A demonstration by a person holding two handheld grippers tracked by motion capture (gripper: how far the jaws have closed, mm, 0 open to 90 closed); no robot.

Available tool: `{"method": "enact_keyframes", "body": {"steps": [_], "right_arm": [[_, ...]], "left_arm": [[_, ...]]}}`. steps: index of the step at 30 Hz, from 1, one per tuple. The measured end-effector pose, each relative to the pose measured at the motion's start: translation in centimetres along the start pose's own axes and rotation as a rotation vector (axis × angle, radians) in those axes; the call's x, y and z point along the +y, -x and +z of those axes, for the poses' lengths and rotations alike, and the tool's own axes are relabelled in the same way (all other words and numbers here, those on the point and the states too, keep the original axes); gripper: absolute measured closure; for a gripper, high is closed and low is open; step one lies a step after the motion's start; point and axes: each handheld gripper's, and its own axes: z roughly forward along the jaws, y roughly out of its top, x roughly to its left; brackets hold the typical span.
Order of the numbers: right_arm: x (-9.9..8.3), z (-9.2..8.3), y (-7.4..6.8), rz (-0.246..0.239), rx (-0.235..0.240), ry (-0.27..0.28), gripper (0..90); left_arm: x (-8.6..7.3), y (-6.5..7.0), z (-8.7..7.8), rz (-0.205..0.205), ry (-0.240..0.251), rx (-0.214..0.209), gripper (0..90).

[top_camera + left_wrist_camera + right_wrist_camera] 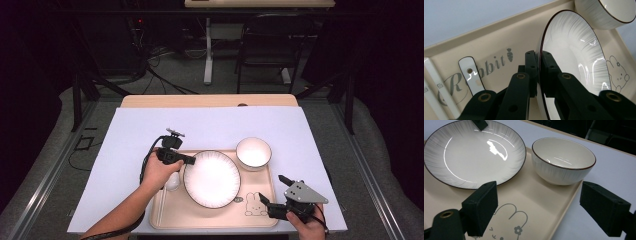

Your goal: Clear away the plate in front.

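The right gripper (536, 212) holds its jaws wide apart over the beige tray (541, 195). On the tray, a white plate (471, 157) lies far left, and a white bowl (562, 161) stands just right of it.

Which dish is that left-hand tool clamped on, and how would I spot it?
Look at the beige tray on the table's white sheet. The plate lies in its middle, with the left gripper shut on its rim. It is wide, shallow and white with a thin dark edge, unlike the deeper bowl at the tray's far right corner and the small white spoon on its left.
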Motion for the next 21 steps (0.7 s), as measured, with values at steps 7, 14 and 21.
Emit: {"method": "enact_keyframes", "body": {"steps": [7, 14, 21], "right_arm": [[0.0, 0.0, 0.0, -0.001, 0.001, 0.0, 14.6], [0.0, 0.0, 0.0, -0.003, 0.002, -0.001, 14.6], [0.0, 0.0, 0.0, -0.001, 0.001, -0.002, 14.6]], "left_arm": [[-0.4, -0.7, 0.7, -0.018, -0.002, 0.009, 84.8], [-0.9, -1.7, 2.2, -0.035, -0.022, 0.036, 81.9], [-1.2, -1.6, 2.5, -0.022, 0.017, 0.021, 65.7]]}}
